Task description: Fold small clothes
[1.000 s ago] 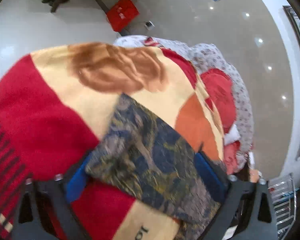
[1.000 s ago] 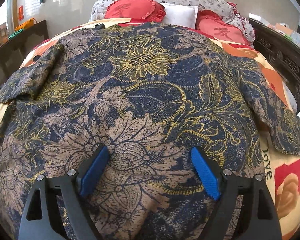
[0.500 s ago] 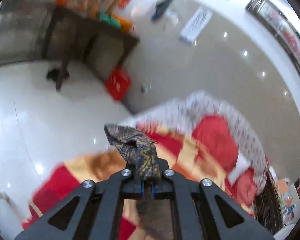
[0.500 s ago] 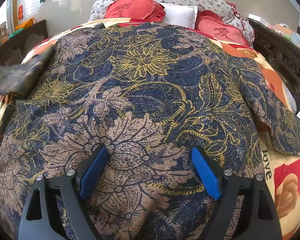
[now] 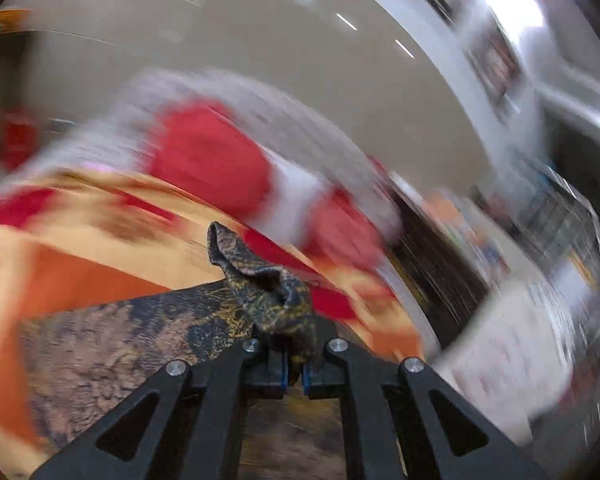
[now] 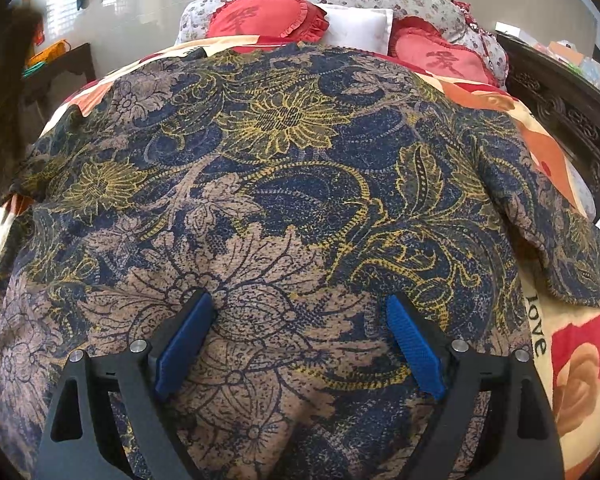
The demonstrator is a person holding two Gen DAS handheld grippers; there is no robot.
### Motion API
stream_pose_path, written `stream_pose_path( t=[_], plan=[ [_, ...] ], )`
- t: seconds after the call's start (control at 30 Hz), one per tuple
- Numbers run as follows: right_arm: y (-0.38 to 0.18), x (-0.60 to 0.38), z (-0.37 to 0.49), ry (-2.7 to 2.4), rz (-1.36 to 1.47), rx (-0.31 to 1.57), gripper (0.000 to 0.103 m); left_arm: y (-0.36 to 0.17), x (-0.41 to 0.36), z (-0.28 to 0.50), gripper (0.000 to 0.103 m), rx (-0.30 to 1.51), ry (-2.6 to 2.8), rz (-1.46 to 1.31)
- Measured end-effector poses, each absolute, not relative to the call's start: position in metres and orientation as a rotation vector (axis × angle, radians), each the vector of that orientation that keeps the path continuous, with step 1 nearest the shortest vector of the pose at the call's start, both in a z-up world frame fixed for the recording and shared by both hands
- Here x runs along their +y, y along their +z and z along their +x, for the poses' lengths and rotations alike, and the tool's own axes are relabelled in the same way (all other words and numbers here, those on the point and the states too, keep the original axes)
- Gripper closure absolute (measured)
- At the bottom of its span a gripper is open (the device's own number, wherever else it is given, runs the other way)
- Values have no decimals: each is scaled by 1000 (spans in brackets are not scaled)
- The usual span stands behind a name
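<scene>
The left gripper [image 5: 295, 372] has its jaws together, pinched on a bunched corner of the floral-print garment [image 5: 268, 296], which sticks up just ahead of its fingertips while the rest trails down and to its left. That view is heavily blurred. The right gripper [image 6: 300, 344] has its jaws wide apart, its blue pads [image 6: 186, 338] resting on the same garment [image 6: 284, 168], which lies spread flat ahead of it and under it over the patterned blanket [image 6: 572, 360]. Red heart-shaped cushions [image 6: 264, 16] lie well beyond the fabric.

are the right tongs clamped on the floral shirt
No, the right tongs stand wide open over the floral shirt, pinching no fabric.
</scene>
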State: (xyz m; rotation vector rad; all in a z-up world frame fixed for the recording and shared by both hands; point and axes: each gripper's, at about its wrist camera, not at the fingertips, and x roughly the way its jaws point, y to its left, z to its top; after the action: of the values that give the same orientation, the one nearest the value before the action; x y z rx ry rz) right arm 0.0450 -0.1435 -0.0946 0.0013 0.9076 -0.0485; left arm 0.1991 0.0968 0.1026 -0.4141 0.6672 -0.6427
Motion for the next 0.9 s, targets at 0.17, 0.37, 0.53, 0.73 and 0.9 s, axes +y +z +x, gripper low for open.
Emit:
stream_pose_path(
  t=[0.17, 0.37, 0.53, 0.73, 0.9],
  plan=[
    [-90, -156, 34, -46, 72, 878, 2, 51, -74, 185, 99, 855, -1024, -197],
    [-91, -172, 31, -43, 148, 876, 2, -9, -169, 164, 98, 1081, -1176, 55],
    [-92, -171, 33, -49, 127, 885, 1, -11, -168, 154, 43, 1105, -1206, 41],
    [-92, -170, 37, -40, 145, 879, 1, 14, -105, 161, 39, 1010, -1110, -14],
    [-79, -174, 28, -43, 169, 863, 10, -24, -1, 186, 41, 945, -561, 11]
  ],
)
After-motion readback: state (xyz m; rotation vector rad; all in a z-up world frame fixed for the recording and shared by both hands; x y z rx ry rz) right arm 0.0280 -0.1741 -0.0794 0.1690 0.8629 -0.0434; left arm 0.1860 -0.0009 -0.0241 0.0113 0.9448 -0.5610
